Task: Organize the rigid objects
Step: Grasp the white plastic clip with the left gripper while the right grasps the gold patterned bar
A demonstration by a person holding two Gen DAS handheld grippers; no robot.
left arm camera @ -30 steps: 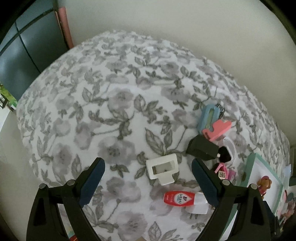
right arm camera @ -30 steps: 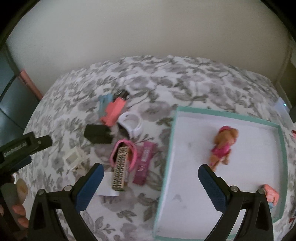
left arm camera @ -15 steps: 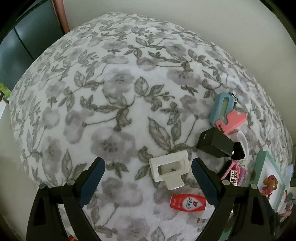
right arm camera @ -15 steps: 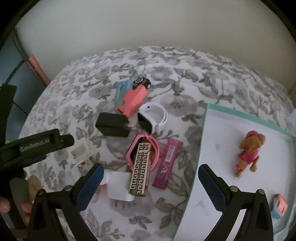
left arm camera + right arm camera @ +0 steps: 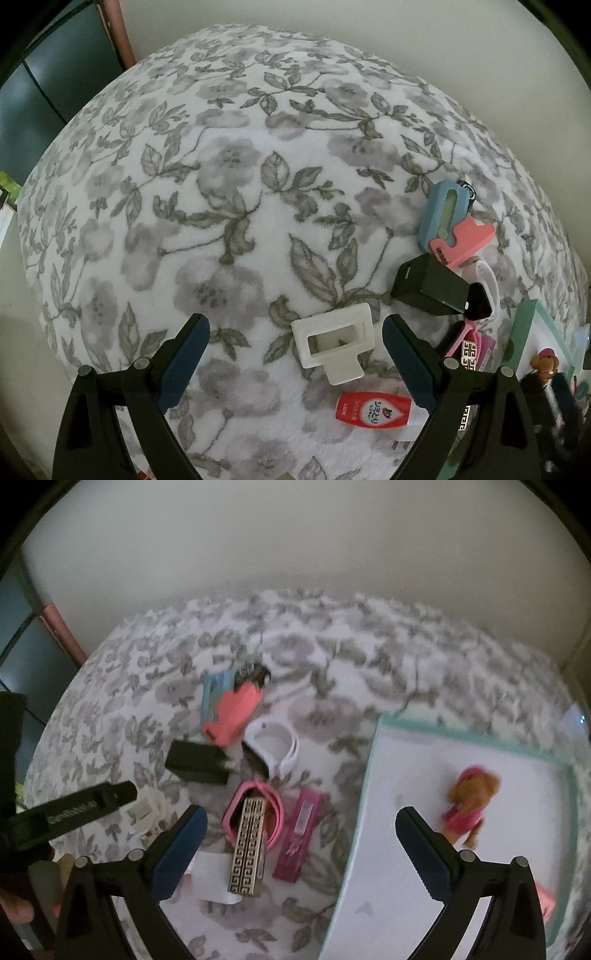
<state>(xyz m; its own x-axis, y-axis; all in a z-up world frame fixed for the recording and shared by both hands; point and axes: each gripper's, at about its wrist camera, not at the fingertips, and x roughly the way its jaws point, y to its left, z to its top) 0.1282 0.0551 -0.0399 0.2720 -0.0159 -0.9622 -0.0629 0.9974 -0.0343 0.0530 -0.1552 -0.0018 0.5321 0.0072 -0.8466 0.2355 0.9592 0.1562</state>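
Note:
My left gripper (image 5: pixel 295 334) is open, low over the floral blanket, with a white plastic clip (image 5: pixel 334 341) between its fingers. A red-and-white tube (image 5: pixel 371 408) lies just below it. To the right are a black charger (image 5: pixel 430 288), a coral piece (image 5: pixel 461 240) and a blue case (image 5: pixel 445 208). My right gripper (image 5: pixel 301 829) is open and empty above a gold patterned box (image 5: pixel 249 845), a pink band (image 5: pixel 275 812) and a magenta bar (image 5: pixel 299 834). The left gripper's finger (image 5: pixel 85 805) shows beside the white clip (image 5: pixel 144 810).
A teal-rimmed white tray (image 5: pixel 373 760) at the right holds a toy dog figure (image 5: pixel 467 805) and a small coral item (image 5: pixel 546 902). A white ring-shaped band (image 5: pixel 275 744) lies by the charger (image 5: pixel 197 762). A wall runs behind the blanket-covered surface; its edge drops off at left.
My left gripper has moved forward and down, bringing the white clip between its fingers. My right gripper has swung back to the right, so the tray takes up more of its view.

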